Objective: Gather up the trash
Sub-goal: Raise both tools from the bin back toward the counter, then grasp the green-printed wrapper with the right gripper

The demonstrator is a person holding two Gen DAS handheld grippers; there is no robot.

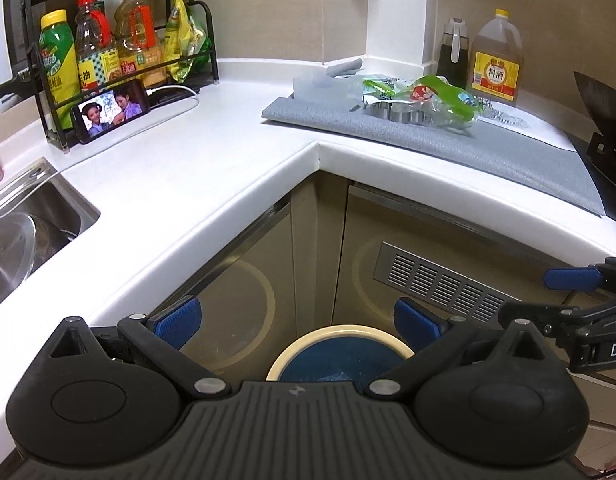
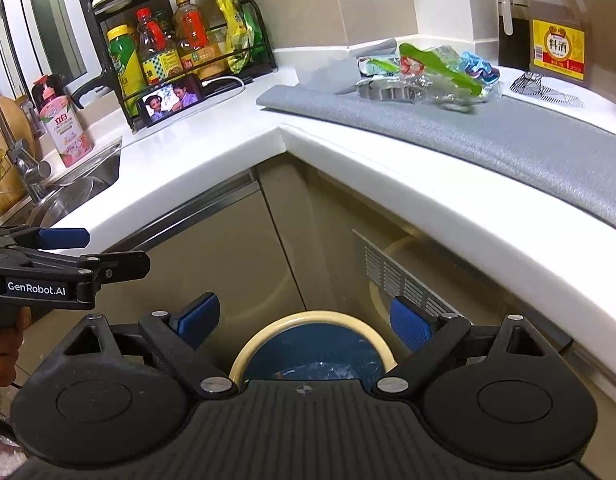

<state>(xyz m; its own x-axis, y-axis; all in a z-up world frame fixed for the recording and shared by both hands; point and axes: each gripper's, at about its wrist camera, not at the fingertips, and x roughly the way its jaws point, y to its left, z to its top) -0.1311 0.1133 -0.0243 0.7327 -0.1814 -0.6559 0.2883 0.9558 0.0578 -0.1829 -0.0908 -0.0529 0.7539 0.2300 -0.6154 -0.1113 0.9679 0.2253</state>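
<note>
A pile of wrappers and clear plastic trash lies on a grey mat on the white counter, at the far right. A round bin with a cream rim and blue liner stands on the floor in the cabinet corner, holding some clear plastic. My left gripper is open and empty above the bin. My right gripper is open and empty above it too. Each gripper shows at the edge of the other's view.
A black rack of bottles and a phone stand at the back left. A steel sink is at left. A cooking wine jug stands behind the mat. A wok sits at right.
</note>
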